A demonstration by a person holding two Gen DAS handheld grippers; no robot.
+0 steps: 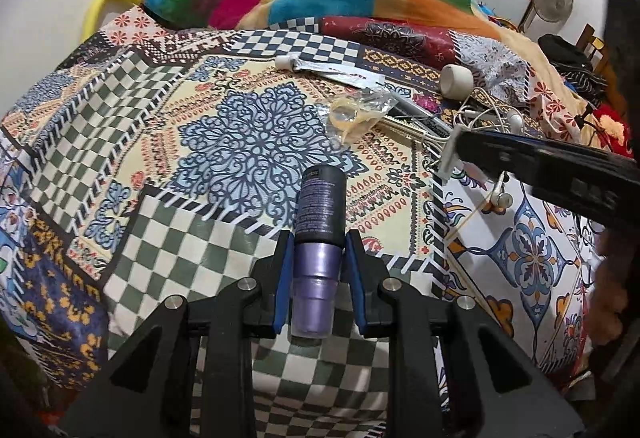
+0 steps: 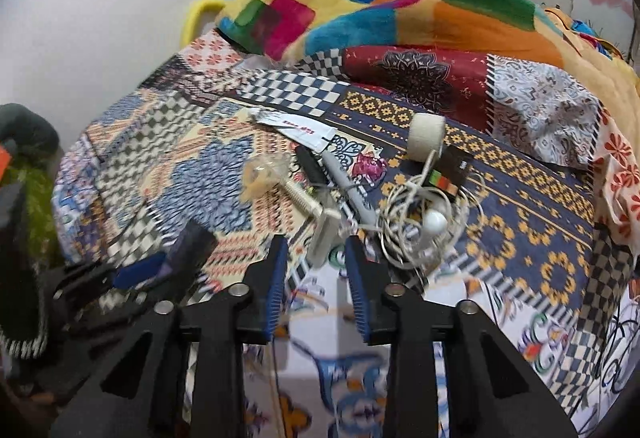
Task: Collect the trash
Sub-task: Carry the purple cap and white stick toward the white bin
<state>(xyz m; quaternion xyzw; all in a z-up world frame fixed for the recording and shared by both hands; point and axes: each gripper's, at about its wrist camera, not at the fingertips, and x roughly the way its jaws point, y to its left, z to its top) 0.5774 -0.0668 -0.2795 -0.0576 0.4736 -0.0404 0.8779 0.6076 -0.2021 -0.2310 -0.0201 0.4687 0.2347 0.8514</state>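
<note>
- We see the left gripper (image 1: pixel 316 242) clamped on a spray can (image 1: pixel 318 214), its blue pads pressed on both sides where the dark body meets the cap.
- The can is a smooth cylinder: a dark grey body with a purple label of fine print, and a metallic lilac cap stepped in rings, pointing back toward the camera. It is held above the bedsheet (image 1: pixel 120 142), flat cotton printed in checks, lace medallions and floral patches.
- The right gripper (image 2: pixel 316 250) is spread apart with nothing between its ribbed blue pads, just in front of a white disposable razor (image 2: pixel 320 222) with a ridged handle.
- Beside the razor lie a tangle of thin white earphones (image 2: pixel 424 222), a crinkled clear plastic wrapper (image 2: pixel 260 174), a grey pen (image 2: pixel 348 186) and a flattened silver tube (image 2: pixel 296 126) with a white cap.
- A cream roll of tape (image 2: pixel 428 136) rests behind the earphones.
- A plush, bright patchwork blanket (image 2: pixel 380 6) is heaped at the far end.
</note>
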